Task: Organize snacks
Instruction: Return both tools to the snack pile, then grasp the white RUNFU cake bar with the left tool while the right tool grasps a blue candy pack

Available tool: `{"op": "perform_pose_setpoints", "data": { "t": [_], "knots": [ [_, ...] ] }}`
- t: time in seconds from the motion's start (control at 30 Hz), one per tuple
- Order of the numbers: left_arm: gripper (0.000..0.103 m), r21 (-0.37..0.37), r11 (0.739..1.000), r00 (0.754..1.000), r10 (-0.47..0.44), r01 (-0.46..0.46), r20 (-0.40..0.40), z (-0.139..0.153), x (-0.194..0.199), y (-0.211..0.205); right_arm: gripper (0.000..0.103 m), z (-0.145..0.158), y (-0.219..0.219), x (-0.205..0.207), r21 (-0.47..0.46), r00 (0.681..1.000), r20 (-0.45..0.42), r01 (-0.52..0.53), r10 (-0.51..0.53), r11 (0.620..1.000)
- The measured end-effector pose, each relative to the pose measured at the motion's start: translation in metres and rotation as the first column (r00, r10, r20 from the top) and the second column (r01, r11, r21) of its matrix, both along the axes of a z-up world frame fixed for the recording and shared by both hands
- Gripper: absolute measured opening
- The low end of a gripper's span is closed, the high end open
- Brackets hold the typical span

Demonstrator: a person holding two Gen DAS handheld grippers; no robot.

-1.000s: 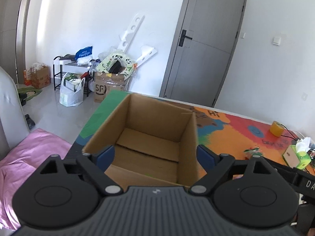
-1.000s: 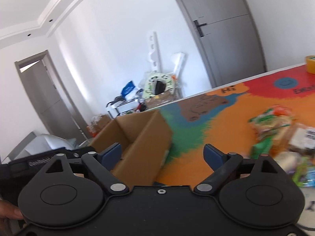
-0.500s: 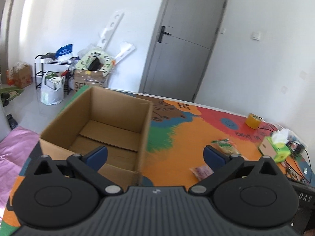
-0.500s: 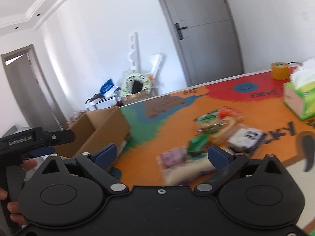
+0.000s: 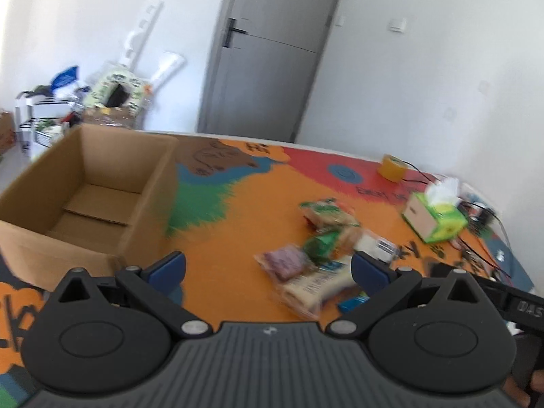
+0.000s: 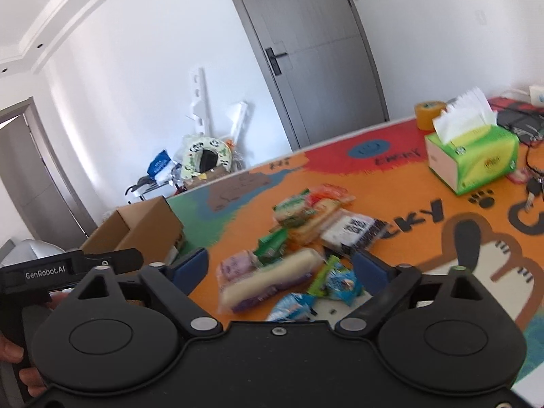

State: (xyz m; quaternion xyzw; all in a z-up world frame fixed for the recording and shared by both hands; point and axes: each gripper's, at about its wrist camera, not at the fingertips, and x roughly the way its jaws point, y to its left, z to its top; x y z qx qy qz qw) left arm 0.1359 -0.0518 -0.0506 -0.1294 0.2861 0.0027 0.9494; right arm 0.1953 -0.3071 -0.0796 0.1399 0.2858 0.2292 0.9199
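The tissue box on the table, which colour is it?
The tissue box is bright green with a pale end; the right wrist view shows it best.

tissue box (image 6: 476, 159) (green), tape roll (image 5: 391, 168), door (image 5: 268, 64)

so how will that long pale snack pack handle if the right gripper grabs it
The long pale pack looks like a soft clear wrapper, so it will probably crumple and sag at the ends if pinched mid-length. The film may be slippery. It seems light for its size, and it lies against the purple pack, so a push would likely drag that along. The right gripper is open above it.
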Motion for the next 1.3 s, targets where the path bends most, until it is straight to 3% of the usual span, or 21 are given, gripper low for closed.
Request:
{"op": "perform_pose_setpoints", "data": {
  "t": [0.43, 0.6, 0.7, 0.77, 1.13, 1.3],
  "knots": [
    [0.1, -0.012, 0.997, 0.997, -0.077, 0.077, -0.029, -0.031, 0.024, -0.02, 0.064, -0.04, 0.011, 0.011, -0.001, 0.993, -0.117, -0.029, 0.029, 1.0],
    [0.095, -0.026, 0.994, 0.994, -0.108, 0.107, -0.035, -0.04, 0.031, -0.021, 0.06, -0.054, 0.02, 0.02, 0.0, 0.989, -0.145, -0.019, 0.019, 1.0],
    [0.091, -0.026, 0.993, 0.992, -0.119, 0.118, -0.052, -0.047, 0.036, -0.021, 0.052, -0.063, 0.027, 0.024, -0.013, 0.987, -0.16, -0.021, 0.019, 1.0],
    [0.09, -0.027, 0.992, 0.99, -0.127, 0.126, -0.061, -0.051, 0.04, -0.02, 0.033, -0.07, 0.031, 0.026, -0.016, 0.984, -0.178, -0.027, 0.024, 1.0],
    [0.089, 0.01, 0.989, 0.987, -0.144, 0.145, -0.074, -0.061, 0.05, -0.035, 0.029, -0.069, 0.017, 0.021, -0.028, 0.988, -0.151, 0.021, -0.025, 0.999],
    [0.076, 0.021, 0.987, 0.985, -0.159, 0.161, -0.073, -0.064, 0.058, -0.045, 0.029, -0.069, 0.001, 0.019, -0.025, 0.987, -0.143, 0.064, -0.067, 0.998]
  ]
}}
